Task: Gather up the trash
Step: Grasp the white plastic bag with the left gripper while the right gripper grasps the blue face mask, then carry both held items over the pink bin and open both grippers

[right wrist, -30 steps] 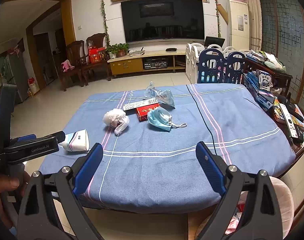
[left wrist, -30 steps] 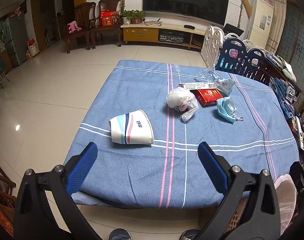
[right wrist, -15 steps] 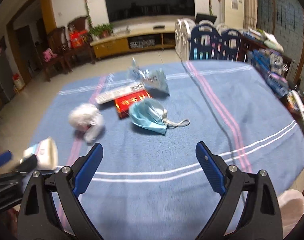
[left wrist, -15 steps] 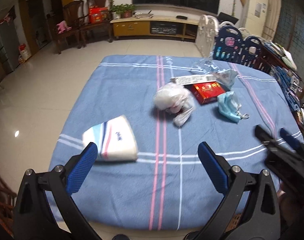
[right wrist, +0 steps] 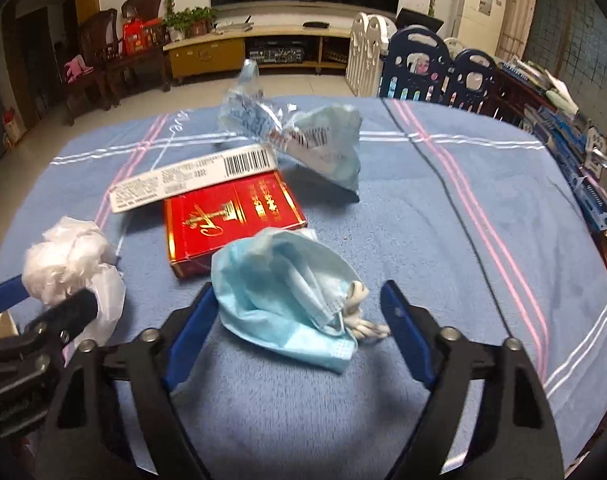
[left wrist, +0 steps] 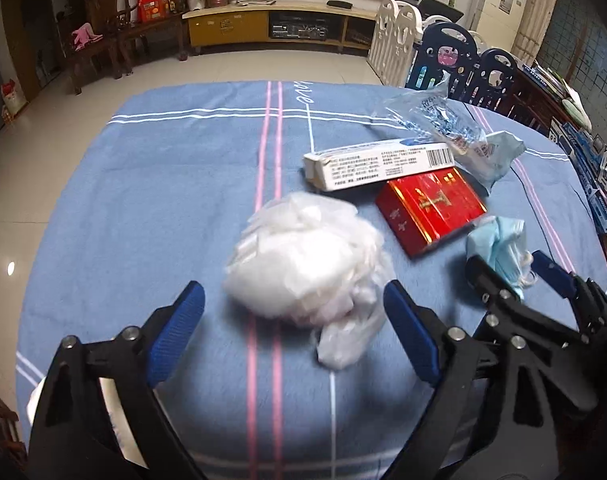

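A: What is each hand about to take?

B: The left gripper (left wrist: 293,326) has a crumpled white plastic bag (left wrist: 303,268) between its fingers (left wrist: 175,334), which are apart and closing but not yet pressing on it. The right gripper (right wrist: 297,320) straddles a crumpled blue face mask (right wrist: 283,296); its fingers (right wrist: 403,336) are also closing. The left one looks to be at the mask's edge, the right one is apart from it, so nothing is clamped.

A: Where do the two things lie?

B: Both on the blue striped cloth (left wrist: 163,200) that covers the surface. The bag sits on the pink stripes; the mask lies just beside a red carton (right wrist: 227,216). Behind that are a long white box with a barcode (right wrist: 195,184) and a clear wrapper (left wrist: 431,120).

A: How will they handle?

B: Very light and soft, I judge. The bag is thin film, likely slippery, and will collapse under the fingers, so close well down on the thick wad, not on the loose tail (left wrist: 347,340) hanging toward the camera. A pinch on the tail alone could slide out.

A: And the mask?

B: Limp fabric, nothing fragile. Grip the bunched folds in the middle. The white ear loops (right wrist: 359,320) trail out on the right side; caught alone, they would leave the mask dangling. The fingers need to come close to the cloth without pinching it.
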Demonstrator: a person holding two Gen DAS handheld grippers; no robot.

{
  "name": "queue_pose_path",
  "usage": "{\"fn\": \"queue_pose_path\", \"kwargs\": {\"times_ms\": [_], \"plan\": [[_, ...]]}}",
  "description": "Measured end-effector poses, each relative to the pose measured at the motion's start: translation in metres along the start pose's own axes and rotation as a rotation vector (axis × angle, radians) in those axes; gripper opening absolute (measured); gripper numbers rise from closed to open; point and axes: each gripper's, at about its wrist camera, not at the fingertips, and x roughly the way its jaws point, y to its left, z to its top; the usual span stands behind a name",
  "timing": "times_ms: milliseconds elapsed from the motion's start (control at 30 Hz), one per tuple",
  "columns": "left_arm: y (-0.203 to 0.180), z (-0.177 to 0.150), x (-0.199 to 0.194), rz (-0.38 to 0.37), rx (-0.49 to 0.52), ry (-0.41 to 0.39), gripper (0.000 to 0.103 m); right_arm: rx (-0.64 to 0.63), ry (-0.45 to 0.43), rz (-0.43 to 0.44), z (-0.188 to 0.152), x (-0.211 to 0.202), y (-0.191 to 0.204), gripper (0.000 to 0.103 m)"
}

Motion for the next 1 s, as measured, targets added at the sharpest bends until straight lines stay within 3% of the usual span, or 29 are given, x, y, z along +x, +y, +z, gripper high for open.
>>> {"fn": "queue_pose_path", "kwargs": {"times_ms": [33, 67, 133, 167, 200, 333, 400, 567, 667, 767, 900, 1000], "plan": [[-0.002, 0.0, 0.007, -0.01, 0.001, 0.009, 0.084, 0.0, 0.015, 0.017, -0.001, 0.005, -0.001, 0.06], [-0.003, -0.001, 0.013, -0.02, 0.0, 0.026, 0.065, -0.015, 0.028, 0.018, -0.003, 0.009, -0.001, 0.054], [-0.007, -0.004, 0.016, -0.016, 0.016, 0.009, 0.041, -0.022, 0.0, 0.016, -0.006, 0.005, -0.004, 0.038], [-0.01, -0.003, 0.015, -0.025, 0.033, 0.012, 0.02, -0.021, -0.005, 0.019, -0.007, 0.002, -0.006, 0.033], [-0.012, -0.003, 0.012, -0.043, 0.038, 0.014, 0.015, -0.018, -0.008, 0.029, -0.01, -0.003, -0.007, 0.025], [-0.01, -0.001, -0.026, -0.032, 0.045, -0.072, 0.012, 0.02, -0.008, 0.096, -0.015, -0.032, -0.017, 0.019], [-0.002, -0.007, -0.055, -0.073, 0.01, -0.106, 0.012, 0.097, -0.033, 0.163, -0.011, -0.062, -0.029, 0.019], [0.009, -0.042, -0.126, -0.09, -0.004, -0.152, 0.011, 0.184, -0.134, 0.294, -0.018, -0.149, -0.038, 0.019], [0.013, -0.065, -0.191, -0.141, -0.023, -0.23, 0.011, 0.163, -0.2, 0.32, -0.042, -0.207, -0.036, 0.019], [0.012, -0.098, -0.235, -0.135, -0.021, -0.297, 0.011, 0.122, -0.213, 0.336, -0.081, -0.249, -0.031, 0.019], [0.008, -0.141, -0.249, -0.113, -0.024, -0.275, 0.011, 0.088, -0.227, 0.332, -0.109, -0.28, -0.027, 0.019], [0.003, -0.155, -0.25, -0.09, 0.001, -0.266, 0.011, 0.055, -0.221, 0.33, -0.118, -0.286, -0.019, 0.019]]}}
